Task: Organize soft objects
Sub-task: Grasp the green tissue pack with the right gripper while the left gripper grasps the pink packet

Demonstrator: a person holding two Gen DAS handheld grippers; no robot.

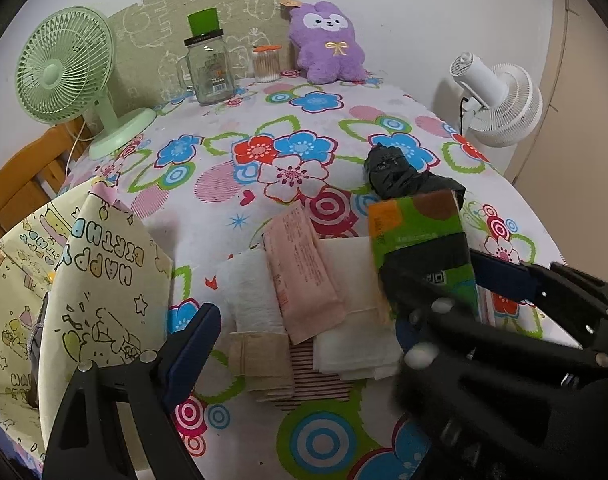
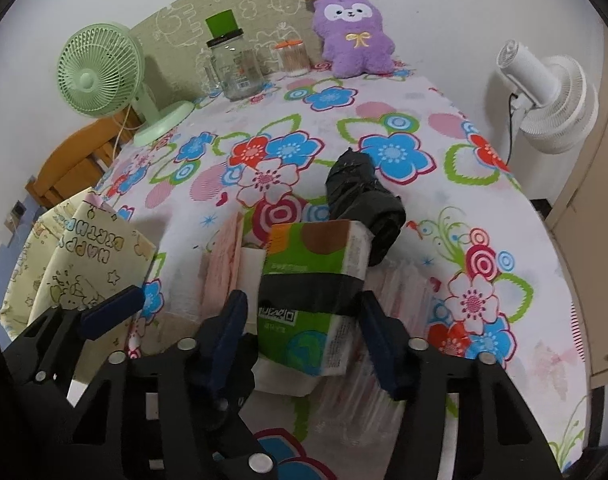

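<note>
A green tissue pack (image 2: 312, 300) sits between the fingers of my right gripper (image 2: 304, 332), which is shut on it and holds it above the table; it also shows in the left wrist view (image 1: 420, 240). My left gripper (image 1: 304, 328) is open and empty over a pile of folded cloths and tissues (image 1: 340, 340) with a pink packet (image 1: 304, 280) on top. A black rolled bag (image 1: 400, 172) lies behind the pack. A yellow "Happy Birthday" gift bag (image 1: 83, 300) stands at the left. A purple plush toy (image 1: 328, 40) sits at the far edge.
A green desk fan (image 1: 63, 68) stands at the back left, a glass jar with a green lid (image 1: 207, 64) and a cotton swab jar (image 1: 267, 62) at the back. A white fan (image 1: 500, 100) is off the right edge. The flowered tablecloth (image 1: 263, 140) covers the table.
</note>
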